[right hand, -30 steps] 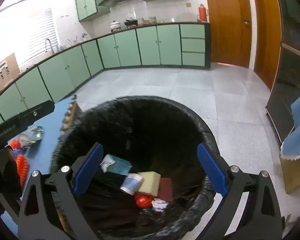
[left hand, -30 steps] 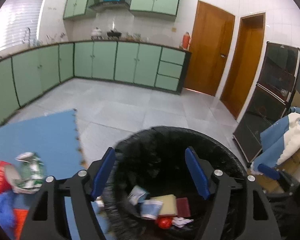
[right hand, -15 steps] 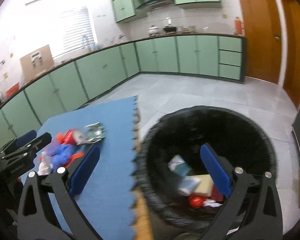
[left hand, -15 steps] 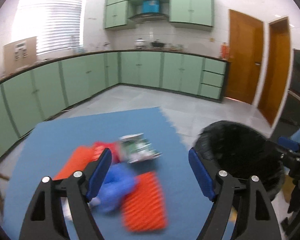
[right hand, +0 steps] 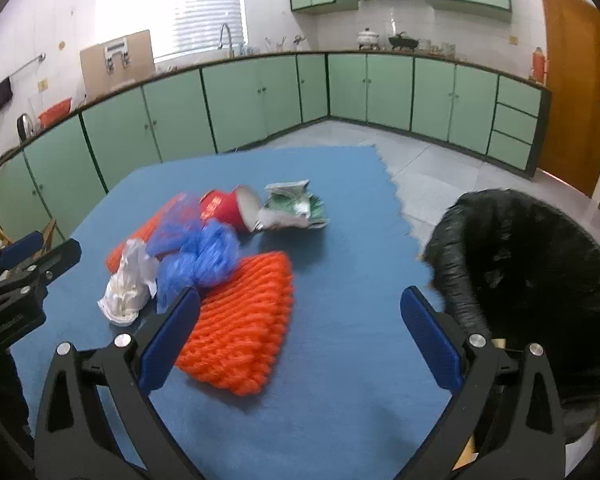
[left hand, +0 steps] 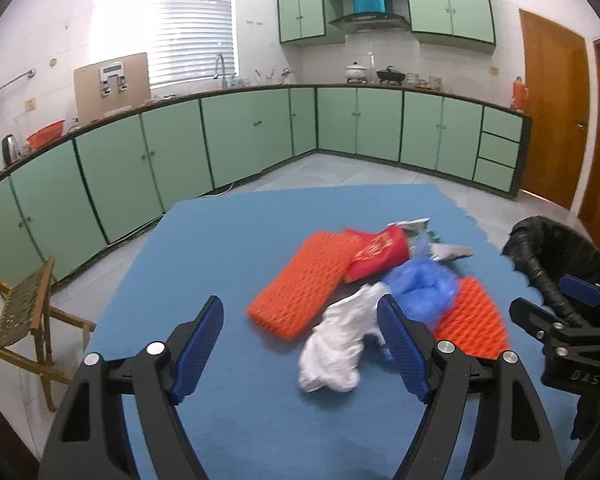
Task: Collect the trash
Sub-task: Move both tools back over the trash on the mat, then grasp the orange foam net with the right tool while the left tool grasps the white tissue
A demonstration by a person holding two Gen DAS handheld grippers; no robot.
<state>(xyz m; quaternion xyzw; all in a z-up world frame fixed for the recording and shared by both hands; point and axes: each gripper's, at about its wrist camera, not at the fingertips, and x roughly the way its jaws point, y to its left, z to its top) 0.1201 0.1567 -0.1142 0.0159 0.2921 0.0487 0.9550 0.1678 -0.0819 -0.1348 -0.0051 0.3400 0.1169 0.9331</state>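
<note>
Left gripper (left hand: 300,344) and right gripper (right hand: 300,336) both spread wide, empty, above the blue mat (left hand: 228,240). Trash pile mid-mat, left of the black bin (right hand: 540,248). Left: take the white wad (left hand: 340,348) nearest; right: pinch the orange foam net (right hand: 244,320) by an edge, lift clear.

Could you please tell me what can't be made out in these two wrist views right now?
- Bin contents: both views, hidden by its dark liner and the viewing angle.
- Print on the red cup and the green wrapper: both views, blurred and too small.
- What lies under the blue plastic: left wrist view, covered by it.
- Bin's right side: left wrist view, cut off by the picture edge.
</note>
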